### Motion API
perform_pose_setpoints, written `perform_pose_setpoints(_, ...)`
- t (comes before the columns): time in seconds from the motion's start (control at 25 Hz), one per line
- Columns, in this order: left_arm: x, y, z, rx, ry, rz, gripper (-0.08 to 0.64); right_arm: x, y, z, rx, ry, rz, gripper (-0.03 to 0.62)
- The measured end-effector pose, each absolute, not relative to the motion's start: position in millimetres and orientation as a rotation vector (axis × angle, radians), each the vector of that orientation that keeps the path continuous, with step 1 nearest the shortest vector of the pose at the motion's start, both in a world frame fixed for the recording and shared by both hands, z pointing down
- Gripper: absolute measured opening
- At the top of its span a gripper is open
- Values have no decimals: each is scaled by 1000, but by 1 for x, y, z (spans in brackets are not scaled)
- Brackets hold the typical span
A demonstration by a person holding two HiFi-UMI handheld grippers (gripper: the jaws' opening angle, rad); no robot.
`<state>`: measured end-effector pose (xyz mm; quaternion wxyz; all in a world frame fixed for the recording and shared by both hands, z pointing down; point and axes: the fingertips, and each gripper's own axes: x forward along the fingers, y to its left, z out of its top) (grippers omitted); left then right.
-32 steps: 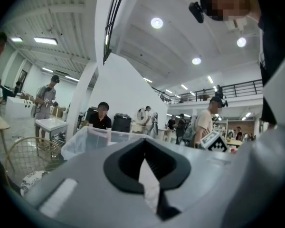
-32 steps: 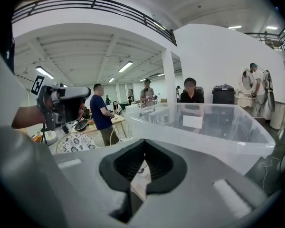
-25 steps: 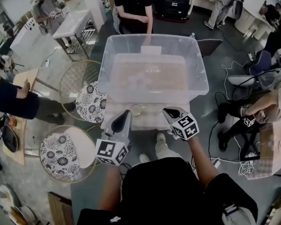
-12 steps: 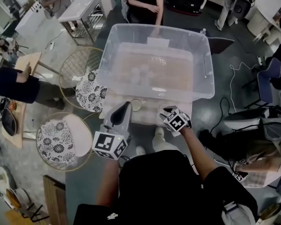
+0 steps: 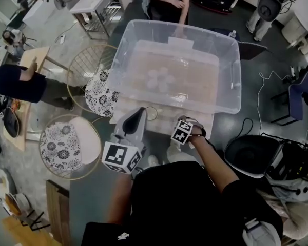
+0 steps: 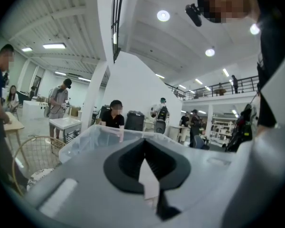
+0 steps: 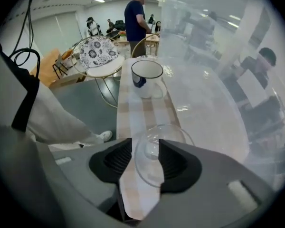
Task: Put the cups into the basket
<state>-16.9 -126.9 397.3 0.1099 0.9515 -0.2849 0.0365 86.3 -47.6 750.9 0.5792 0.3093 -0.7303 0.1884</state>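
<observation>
Glass sits between my right fingers: a clear cup, pinched on both sides by the right gripper, low over the checked tabletop; whether its base touches the cloth, I cannot tell; ahead on the same strip stands a white mug, upright, just beside the wall of the clear basket; pale round cups lie grouped on the basket's floor; my left gripper has its fingers closed together on nothing, held near the basket's front rim, close to the mug.
</observation>
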Motion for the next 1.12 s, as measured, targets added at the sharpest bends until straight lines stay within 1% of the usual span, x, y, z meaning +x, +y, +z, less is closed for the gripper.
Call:
perform_pose_setpoints(0.32,-25,-133,404,2758,-906,113,3,91,-46,779,566,-1560,408,175)
perform_pose_setpoints(0.36,-26,-133,405,2751,-912,112,3,92,-45,782,547,-1532,389,167)
perform_pose_setpoints(0.4,-27,-133,406,2745,-916,110,3,93,-44,785,530,-1506,368,145)
perform_pose_setpoints(0.48,-28,-132,408,2740,-920,111,3,94,-42,789,500,-1467,337,130)
perform_pose_setpoints(0.6,-27,-131,410,2739,-922,116,3,92,-38,791,470,-1447,323,66)
perform_pose_setpoints(1.12,-16,-130,416,2732,-894,120,3,104,-34,766,568,-1566,425,35)
